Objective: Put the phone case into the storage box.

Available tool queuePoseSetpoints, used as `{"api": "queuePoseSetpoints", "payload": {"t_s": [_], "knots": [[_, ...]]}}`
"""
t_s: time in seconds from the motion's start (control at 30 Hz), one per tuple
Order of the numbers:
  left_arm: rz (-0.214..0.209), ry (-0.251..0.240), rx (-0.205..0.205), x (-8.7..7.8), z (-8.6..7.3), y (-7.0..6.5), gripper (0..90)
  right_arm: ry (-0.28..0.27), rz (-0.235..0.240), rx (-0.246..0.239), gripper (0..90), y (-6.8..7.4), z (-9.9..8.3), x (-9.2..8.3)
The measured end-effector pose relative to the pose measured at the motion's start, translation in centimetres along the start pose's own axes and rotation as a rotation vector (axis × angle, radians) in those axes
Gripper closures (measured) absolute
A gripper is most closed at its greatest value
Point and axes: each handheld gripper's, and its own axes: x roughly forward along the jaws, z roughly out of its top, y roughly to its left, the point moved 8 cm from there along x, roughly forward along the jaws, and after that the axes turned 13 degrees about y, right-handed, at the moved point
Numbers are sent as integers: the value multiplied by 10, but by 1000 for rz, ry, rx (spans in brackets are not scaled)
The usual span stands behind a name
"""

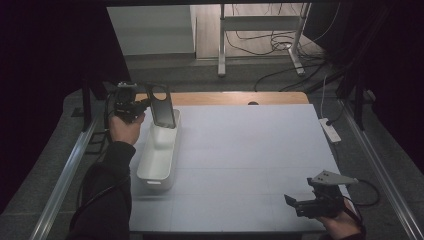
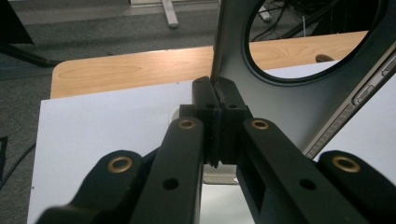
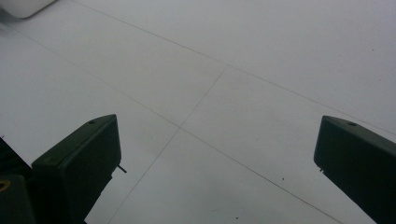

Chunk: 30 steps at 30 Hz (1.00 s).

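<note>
Left gripper (image 1: pixel 141 103) is clamped tight on the edge of a grey phone case (image 1: pixel 163 106), the kind with a big round camera cutout at the top. Left gripper view confirms it: both jaws pinched together on the case's thin side wall, next to the cutout, side buttons visible down the edge. The case stands roughly upright, lower end dipping into the far end of the white bin (image 1: pixel 145 176) at the table's left side; can't tell whether it touches the bin floor or wall yet. Rest of the bin looks empty from the high view, though the near interior is partly in shadow. Right gripper (image 1: pixel 295 201) sits idle low at the near right corner of the white table (image 1: pixel 250 150), jaws wide apart, nothing between them; its own view has just bare table surface and a sliver of the bin corner (image 3: pixel 23 5) at top left. My read: pick and carry are done, the case is over its drop spot, placement is mid-way. Left to do: lower or tip the case the rest of the way in, let go, pull the left hand (image 1: pixel 125 129) clear. Risk is the case leaning on the bin's far wall and hanging over the rim instead of lying flat inside. Right side has no part in this step as far as I can see.
</note>
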Motion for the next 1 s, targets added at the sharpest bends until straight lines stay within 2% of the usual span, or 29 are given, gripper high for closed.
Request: {"api": "queuePoseSetpoints", "payload": {"t_s": [0.43, 1.0], "knots": [[19, 5, -25, 20, 1, 8, 889, 5, 4, -1, 12, 0, 0, 0], [22, 22, -44, 49, -9, 14, 889, 4, 8, 1, 15, 0, 0, 0]]}}
